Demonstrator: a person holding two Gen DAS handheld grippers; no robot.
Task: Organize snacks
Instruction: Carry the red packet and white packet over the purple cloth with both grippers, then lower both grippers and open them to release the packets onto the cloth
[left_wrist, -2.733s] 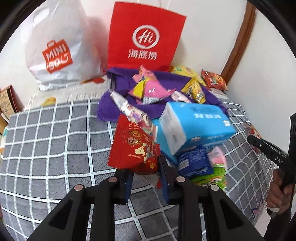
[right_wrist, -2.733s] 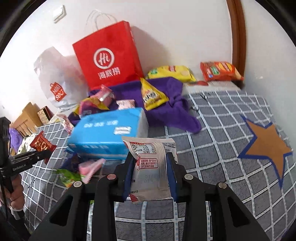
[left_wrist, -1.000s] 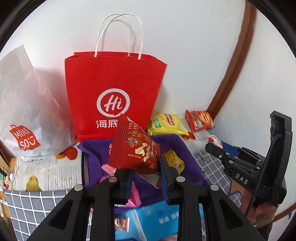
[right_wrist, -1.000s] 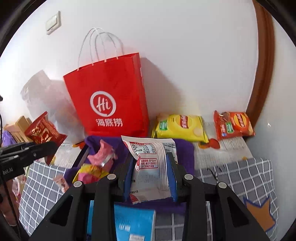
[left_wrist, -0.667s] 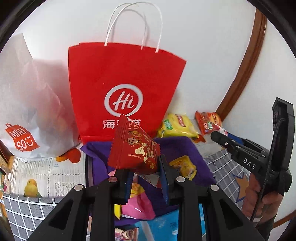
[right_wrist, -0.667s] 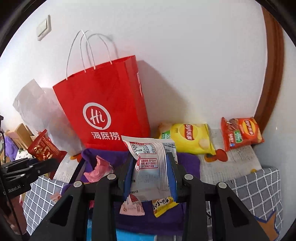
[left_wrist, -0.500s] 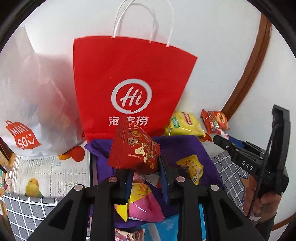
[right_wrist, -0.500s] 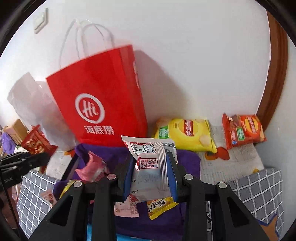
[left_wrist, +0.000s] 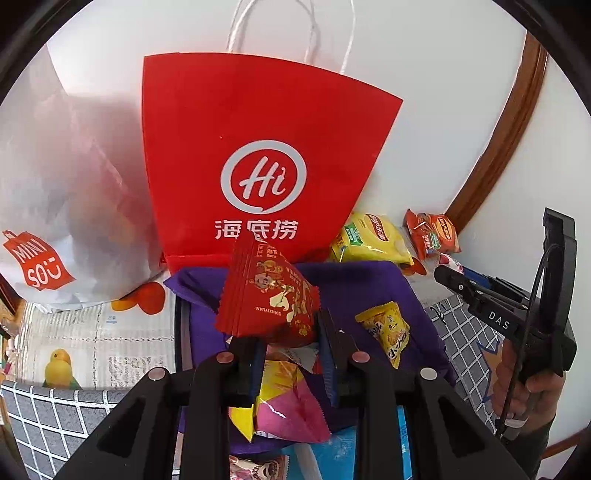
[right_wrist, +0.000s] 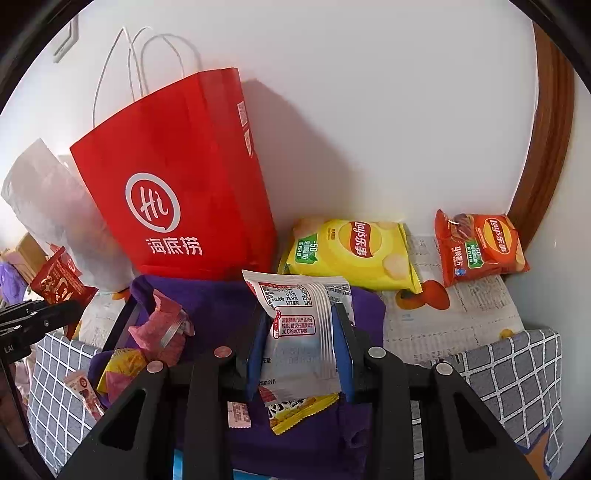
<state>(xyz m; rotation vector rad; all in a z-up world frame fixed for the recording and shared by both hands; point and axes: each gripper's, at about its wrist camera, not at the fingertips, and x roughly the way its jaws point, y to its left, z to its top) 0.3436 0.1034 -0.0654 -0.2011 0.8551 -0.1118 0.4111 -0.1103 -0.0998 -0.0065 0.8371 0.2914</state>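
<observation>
My left gripper clamps a crinkled red foil snack packet and my right gripper pinches a flat white-and-clear sachet, both above the soft purple cloth, near the stiff red paper bag against the far wall.

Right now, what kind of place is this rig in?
Probably a room in a home, not a lab: checked grey cover on a bed or sofa against a white wall, red paper shopping bag, loose chip bags.
</observation>
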